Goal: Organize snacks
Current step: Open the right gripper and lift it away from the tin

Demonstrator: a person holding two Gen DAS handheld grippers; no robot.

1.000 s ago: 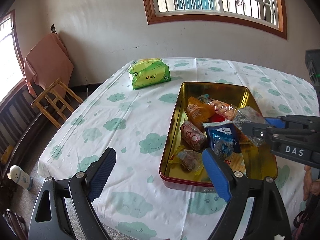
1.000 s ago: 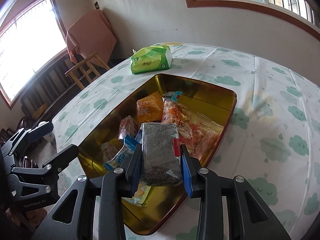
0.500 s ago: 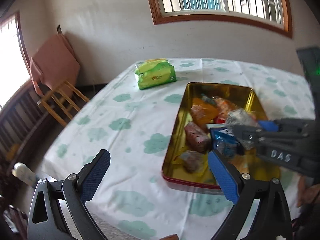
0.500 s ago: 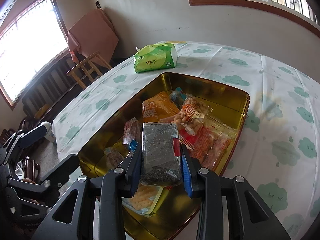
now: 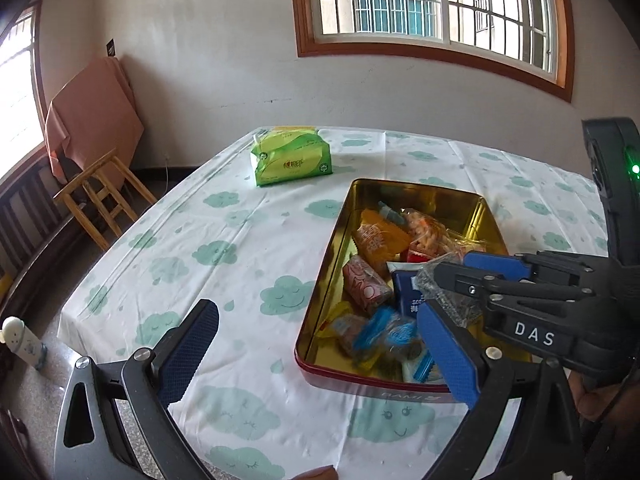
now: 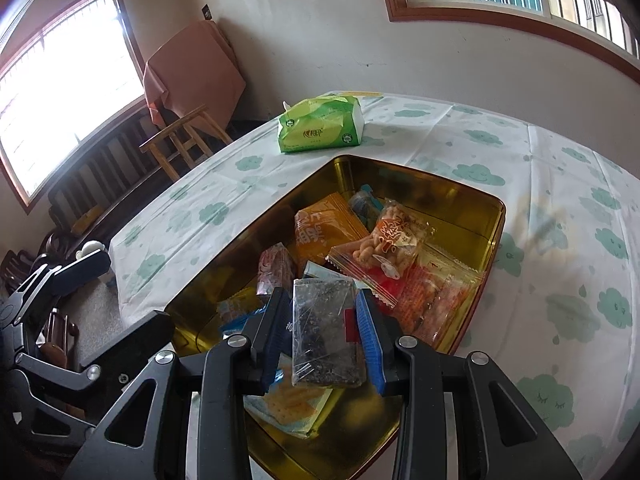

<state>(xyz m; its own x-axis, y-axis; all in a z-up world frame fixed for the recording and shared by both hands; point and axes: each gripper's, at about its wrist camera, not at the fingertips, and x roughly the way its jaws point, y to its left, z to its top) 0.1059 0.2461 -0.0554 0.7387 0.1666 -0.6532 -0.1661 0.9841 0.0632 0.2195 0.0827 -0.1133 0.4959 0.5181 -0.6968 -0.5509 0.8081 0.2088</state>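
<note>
Right hand-held gripper (image 6: 323, 336) clamped on dark speckled clear-wrapped snack bar (image 6: 325, 332), poised above gold rectangular metal tin (image 6: 494, 216) for stowing; left hand-held gripper (image 5: 316, 354) just spread wide, empty, near tin's corner.

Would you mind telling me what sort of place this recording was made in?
Most likely a home dining room: a table with a cloud-print tablecloth, a wooden stool by the wall, and barred windows.
</note>
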